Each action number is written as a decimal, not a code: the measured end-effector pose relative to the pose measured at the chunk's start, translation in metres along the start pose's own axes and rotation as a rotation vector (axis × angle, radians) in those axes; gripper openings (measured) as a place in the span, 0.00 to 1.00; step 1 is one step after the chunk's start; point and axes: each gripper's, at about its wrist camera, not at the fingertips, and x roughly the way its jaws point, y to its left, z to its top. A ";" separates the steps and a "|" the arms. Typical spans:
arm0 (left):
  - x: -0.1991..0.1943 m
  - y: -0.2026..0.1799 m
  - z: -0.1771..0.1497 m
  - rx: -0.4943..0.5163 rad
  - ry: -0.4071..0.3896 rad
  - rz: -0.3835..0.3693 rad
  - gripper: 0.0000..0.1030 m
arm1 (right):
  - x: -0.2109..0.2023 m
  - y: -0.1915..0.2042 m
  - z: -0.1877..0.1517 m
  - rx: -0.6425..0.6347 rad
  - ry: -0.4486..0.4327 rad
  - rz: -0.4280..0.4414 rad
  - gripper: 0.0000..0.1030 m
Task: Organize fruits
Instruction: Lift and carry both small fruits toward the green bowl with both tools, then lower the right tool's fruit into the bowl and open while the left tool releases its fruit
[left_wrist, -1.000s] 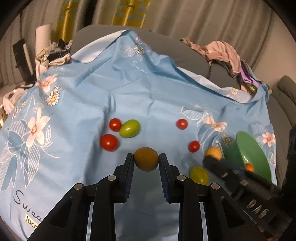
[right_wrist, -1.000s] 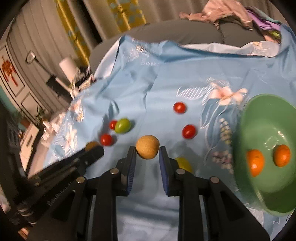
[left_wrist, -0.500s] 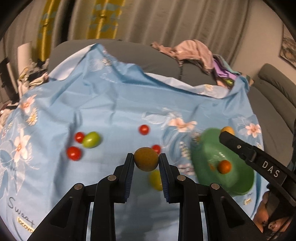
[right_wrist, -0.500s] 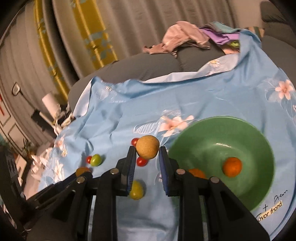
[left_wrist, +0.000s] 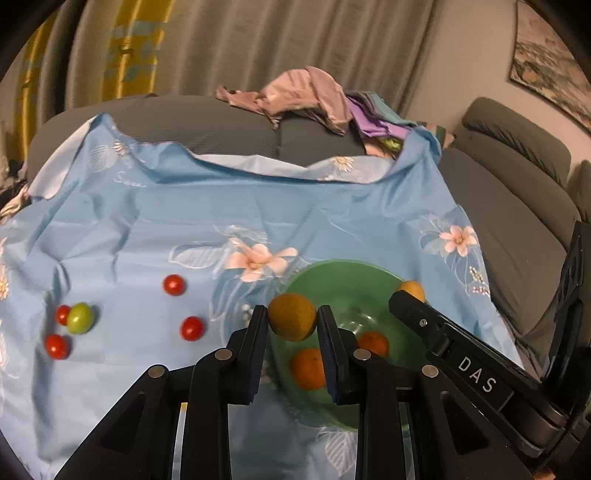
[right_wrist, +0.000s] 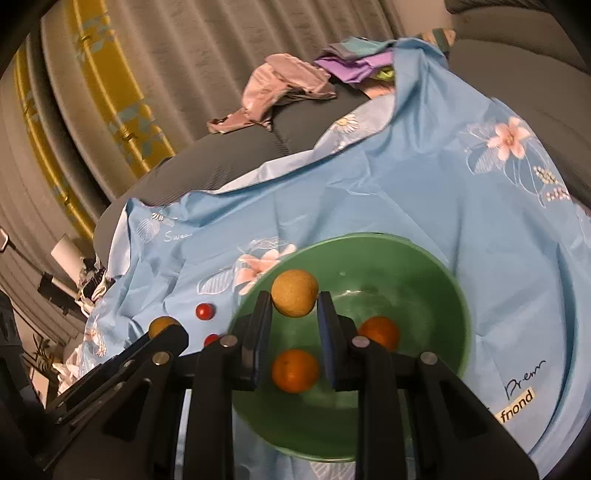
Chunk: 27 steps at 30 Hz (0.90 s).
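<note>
Fruit filled both your claws: your left gripper (left_wrist: 291, 322) was clamped on a brownish-yellow round fruit (left_wrist: 291, 316) above the near rim of the green bowl (left_wrist: 354, 273), and your right gripper (right_wrist: 294, 303) was clamped on a pale yellow round fruit (right_wrist: 294, 297) over the bowl. Two oranges (right_wrist: 294, 370) lay inside it. Cherry tomatoes (left_wrist: 191, 328) and a green tomato (left_wrist: 80, 318) sat well apart on the blue floral cloth (left_wrist: 221, 199).
</note>
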 end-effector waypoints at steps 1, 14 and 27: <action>0.002 -0.003 0.000 0.009 0.004 0.002 0.26 | 0.000 -0.004 0.000 0.010 0.001 -0.006 0.25; 0.032 -0.020 -0.009 0.042 0.093 -0.016 0.26 | 0.014 -0.026 -0.001 0.064 0.058 -0.067 0.25; 0.053 -0.030 -0.019 0.072 0.154 -0.039 0.26 | 0.027 -0.034 -0.003 0.072 0.110 -0.097 0.26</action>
